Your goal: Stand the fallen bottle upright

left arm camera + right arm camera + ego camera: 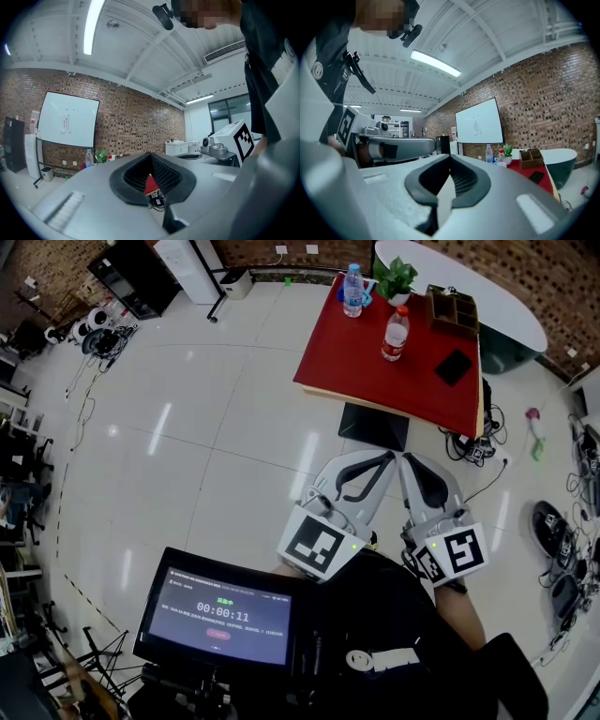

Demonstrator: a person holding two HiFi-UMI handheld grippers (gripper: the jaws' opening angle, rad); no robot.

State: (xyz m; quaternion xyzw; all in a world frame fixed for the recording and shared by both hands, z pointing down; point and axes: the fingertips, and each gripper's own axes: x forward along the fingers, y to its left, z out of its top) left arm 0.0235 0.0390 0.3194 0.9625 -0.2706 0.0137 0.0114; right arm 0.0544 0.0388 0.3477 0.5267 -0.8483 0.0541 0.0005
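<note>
Holding the left gripper [380,461] and the right gripper [412,463] side by side close in front of the body, both clenched with nothing between the jaws, pointing level toward the red bench [356,362]. Standing well apart from that bench, with bare tiled floor [216,427] in between. Probably a starting pose, with the tools tucked in ahead of the walk over.

Looking for the task's bottle and finding a red-capped bottle [396,332] toward the middle of the bench and a blue-labelled bottle [352,289] at its far left corner. Reading both as upright from here, and spotting none lying down.

Noting a plant [394,277], a wooden organiser [452,307] and a flat black item [454,367] crowding the far and right parts, leaving the near left of the red top bare for reaching in. Watching for cables [473,446] on the floor beside the near right corner, and judging a centre-left approach as safer. Needing to release the jaws before any grasp.
</note>
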